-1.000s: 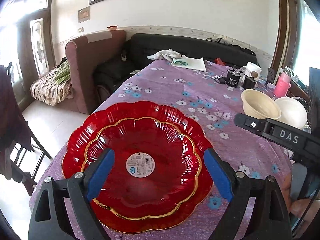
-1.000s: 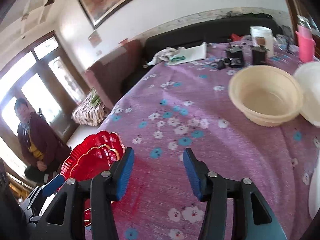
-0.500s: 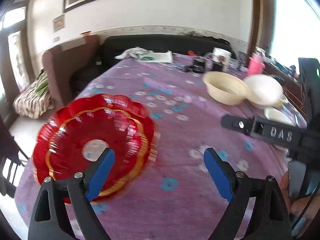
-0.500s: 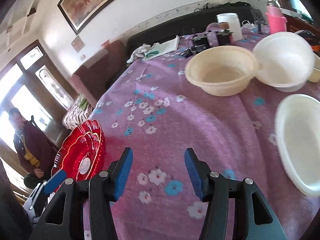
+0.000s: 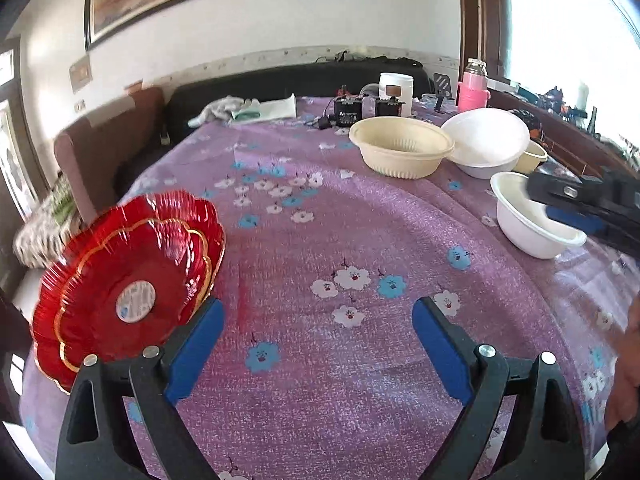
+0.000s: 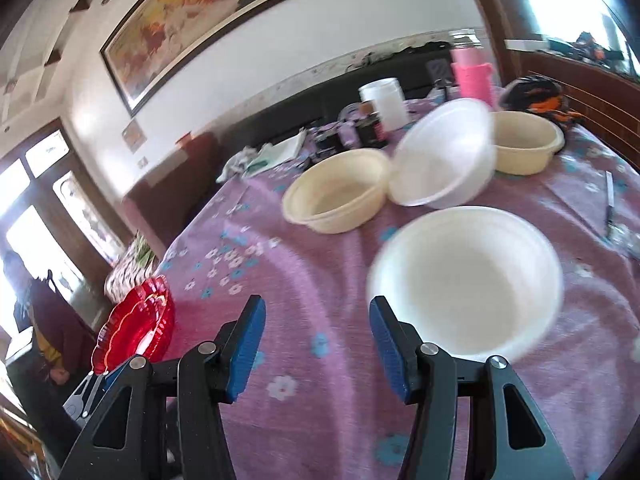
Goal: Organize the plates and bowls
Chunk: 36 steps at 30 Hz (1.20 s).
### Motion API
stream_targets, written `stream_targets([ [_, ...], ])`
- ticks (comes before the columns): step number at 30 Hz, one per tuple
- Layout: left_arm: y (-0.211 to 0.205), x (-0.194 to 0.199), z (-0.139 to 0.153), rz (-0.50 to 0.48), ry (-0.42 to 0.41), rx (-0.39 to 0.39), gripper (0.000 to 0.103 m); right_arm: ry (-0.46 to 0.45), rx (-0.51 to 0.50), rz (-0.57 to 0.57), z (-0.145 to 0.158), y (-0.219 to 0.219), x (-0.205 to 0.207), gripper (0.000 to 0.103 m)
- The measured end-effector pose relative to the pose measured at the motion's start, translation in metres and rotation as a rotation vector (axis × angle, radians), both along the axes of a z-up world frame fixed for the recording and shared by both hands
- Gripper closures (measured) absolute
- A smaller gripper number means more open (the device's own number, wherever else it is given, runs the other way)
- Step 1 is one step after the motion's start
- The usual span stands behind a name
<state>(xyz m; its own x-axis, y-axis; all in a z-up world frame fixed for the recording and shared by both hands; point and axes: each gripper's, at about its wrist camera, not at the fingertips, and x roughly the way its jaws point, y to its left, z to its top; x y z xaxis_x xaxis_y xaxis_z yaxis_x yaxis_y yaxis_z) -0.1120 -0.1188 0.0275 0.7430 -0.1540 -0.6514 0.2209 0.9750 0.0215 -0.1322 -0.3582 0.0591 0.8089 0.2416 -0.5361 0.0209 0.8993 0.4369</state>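
At the desk's (image 5: pixel 320 380) left edge lie 2 red scalloped plates (image 5: pixel 120 280), the smaller nested in the larger, a sensible stack that suggests the plates are already sorted. The left hand-held gripper (image 5: pixel 316 344) hovers over bare purple floral cloth just right of them, jaws wide and empty, so it holds nothing and touches no dish. Toward the far middle stands a cream bowl (image 5: pixel 400 148), upright, and leaning against its right rim is a big white bowl (image 5: pixel 486 140), tilted on its side, with a smaller cream bowl (image 6: pixel 524 144) behind it near the far right corner. Nearer the right edge sits a white bowl (image 6: pixel 468 276), upright and apart from the rest. The right hand-held gripper (image 6: pixel 316 348) points at the cloth just beside its left rim, jaws about half open with nothing between them, probably lined up to take that rim. The bowls remain scattered, so nesting them looks like the work left.
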Motion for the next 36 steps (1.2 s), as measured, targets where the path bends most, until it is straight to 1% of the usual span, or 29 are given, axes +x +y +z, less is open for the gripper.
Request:
stream_targets([
  [3,0.005,0.003,-0.002,0.012,0.021,-0.033,0.008,-0.008,0.018,-0.044,0.0,-0.022,-0.013,0.045],
  [6,0.005,0.004,-0.003,0.009,0.027,-0.036,0.008,-0.013,0.033,-0.111,-0.002,-0.052,-0.027,0.043],
  [8,0.003,0.003,-0.003,0.017,0.028,-0.015,0.008,0.001,0.054,-0.162,-0.008,-0.075,-0.034,0.042],
  [10,-0.001,0.001,-0.003,0.042,0.015,0.022,0.008,0.019,0.083,-0.206,-0.016,-0.095,-0.039,0.042],
  [12,-0.007,0.001,0.0,0.048,0.0,0.056,0.008,0.03,0.114,-0.232,-0.024,-0.112,-0.043,0.042],
  [13,-0.009,0.001,0.002,0.041,-0.005,0.054,0.008,0.037,0.124,-0.236,-0.027,-0.118,-0.043,0.043],
  [14,-0.012,0.0,0.004,0.029,-0.01,0.046,0.008,0.041,0.137,-0.237,-0.03,-0.123,-0.043,0.043],
  [16,-0.021,0.0,0.011,-0.004,-0.017,0.035,0.008,0.046,0.171,-0.233,-0.035,-0.131,-0.043,0.053],
  [19,-0.04,0.006,0.021,-0.069,-0.001,0.017,0.009,0.058,0.181,-0.226,-0.037,-0.134,-0.04,0.064],
  [21,-0.052,0.014,0.029,-0.106,0.03,-0.017,0.009,0.063,0.189,-0.209,-0.038,-0.133,-0.039,0.065],
  [23,-0.064,0.023,0.038,-0.15,0.054,-0.078,0.009,0.062,0.188,-0.202,-0.036,-0.133,-0.037,0.065],
  [26,-0.084,0.039,0.048,-0.184,0.063,-0.127,0.009,0.069,0.163,-0.205,-0.034,-0.134,-0.029,0.065],
  [28,-0.097,0.052,0.047,-0.192,0.088,-0.141,0.009,0.078,0.171,-0.207,-0.036,-0.138,-0.023,0.065],
  [30,-0.107,0.067,0.043,-0.21,0.139,-0.179,0.009,0.084,0.174,-0.203,-0.04,-0.14,-0.018,0.065],
  [33,-0.127,0.083,0.035,-0.231,0.204,-0.204,0.01,0.087,0.179,-0.19,-0.043,-0.139,-0.015,0.065],
  [35,-0.141,0.088,0.03,-0.244,0.212,-0.193,0.012,0.079,0.156,-0.189,-0.041,-0.136,-0.015,0.065],
  [36,-0.152,0.091,0.026,-0.254,0.216,-0.172,0.025,0.08,0.143,-0.186,-0.041,-0.134,-0.013,0.065],
])
